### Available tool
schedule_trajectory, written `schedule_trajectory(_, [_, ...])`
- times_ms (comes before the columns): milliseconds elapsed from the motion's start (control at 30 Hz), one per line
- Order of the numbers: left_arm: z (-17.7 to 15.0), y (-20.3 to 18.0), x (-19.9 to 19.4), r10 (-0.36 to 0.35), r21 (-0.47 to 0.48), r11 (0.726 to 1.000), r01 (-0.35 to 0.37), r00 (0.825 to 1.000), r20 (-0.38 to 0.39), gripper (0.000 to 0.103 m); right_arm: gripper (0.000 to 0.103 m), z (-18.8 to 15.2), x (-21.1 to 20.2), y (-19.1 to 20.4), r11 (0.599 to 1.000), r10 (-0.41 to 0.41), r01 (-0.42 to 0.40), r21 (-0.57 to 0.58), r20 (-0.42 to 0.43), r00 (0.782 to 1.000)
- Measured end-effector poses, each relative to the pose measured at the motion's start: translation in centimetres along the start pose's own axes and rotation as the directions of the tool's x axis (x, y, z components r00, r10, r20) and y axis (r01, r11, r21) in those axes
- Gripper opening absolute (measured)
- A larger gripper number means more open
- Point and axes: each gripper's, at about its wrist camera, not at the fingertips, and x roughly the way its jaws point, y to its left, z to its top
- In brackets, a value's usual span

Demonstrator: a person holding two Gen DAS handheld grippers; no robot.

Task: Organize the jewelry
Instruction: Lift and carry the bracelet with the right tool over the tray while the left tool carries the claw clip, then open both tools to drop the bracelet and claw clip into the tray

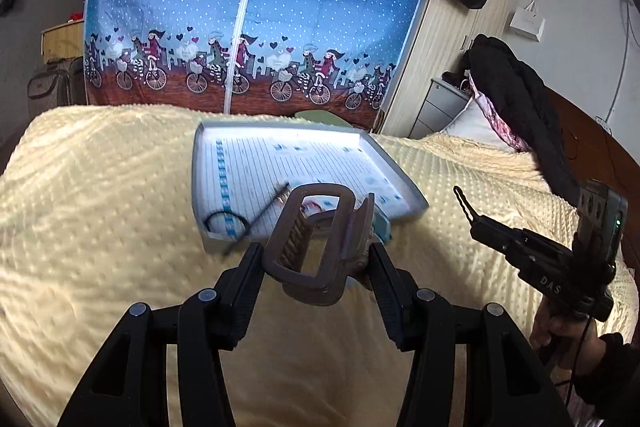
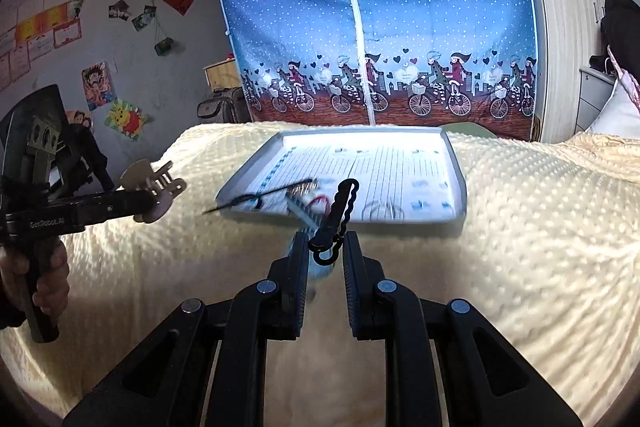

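Just ahead of both grippers on the yellow bed lies the grey lined tray (image 2: 452,163), while the left gripper (image 1: 316,259) fingers squeeze a big brown claw hair clip (image 1: 310,247) and the right gripper (image 2: 326,247) fingers pinch a thin black wavy hairpin (image 2: 338,217) pointing trayward.

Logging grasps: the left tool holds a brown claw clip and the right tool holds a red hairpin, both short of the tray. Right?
Not quite. The right tool holds a black hairpin, as the right wrist view shows. The left tool does hold the brown claw clip, short of the tray.

left hand-held gripper (image 1: 316,259) clamping brown hair claw (image 1: 312,247), tray (image 1: 400,179) behind
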Motion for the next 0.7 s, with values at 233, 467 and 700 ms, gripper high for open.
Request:
schedule_trajectory(233, [4.4,4.3,6.3,0.036,0.020,0.999,-0.035,0.999,-0.022,0.050,0.015,4.3,9.6,-1.1,0.999,0.008,-0.007,0.037,-0.020,1.000])
schedule_trajectory(467, [4.9,7.8,14.1,0.060,-0.062,0.996,-0.067,0.993,-0.104,0.050,0.015,3.5,16.1,-1.5,0.998,-0.001,0.009,0.067,-0.116,0.993])
schedule_trajectory(700, [4.1,9.2,17.2,0.051,-0.087,0.994,-0.067,0.984,-0.169,0.050,0.015,2.4,19.3,-1.8,0.996,0.002,0.017,0.091,-0.203,0.979])
